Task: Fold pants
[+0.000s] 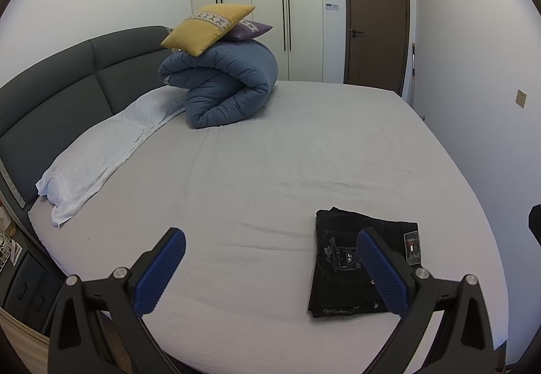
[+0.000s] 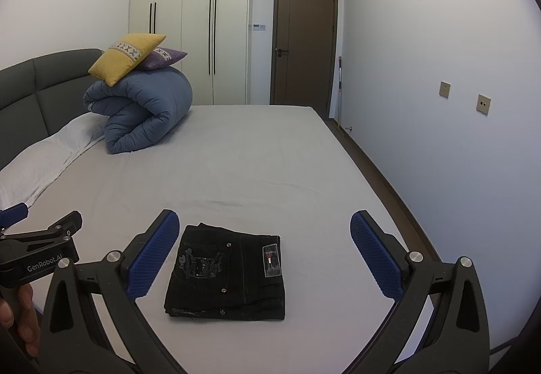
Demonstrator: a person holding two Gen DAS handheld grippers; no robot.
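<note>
Right wrist view | black jeans (image 2: 226,272) folded square on bed (image 2: 270,154) | both hand-held grippers — right (image 2: 263,259), left (image 1: 270,269) — wide open, empty | judged done: withdraw clear without snagging the stack

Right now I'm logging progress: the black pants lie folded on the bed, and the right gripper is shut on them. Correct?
Not quite. The pants lie folded on the bed, but the right gripper is open, holding nothing; the right wrist view shows it.

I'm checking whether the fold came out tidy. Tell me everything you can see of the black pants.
The black pants lie folded into a compact, roughly square stack, flat on the grey bed sheet near its front edge. They look like dark denim, with pale embroidery on a back pocket, metal rivets and a small rectangular label facing up. Layered edges show along the near side. Neither gripper touches them.
</note>
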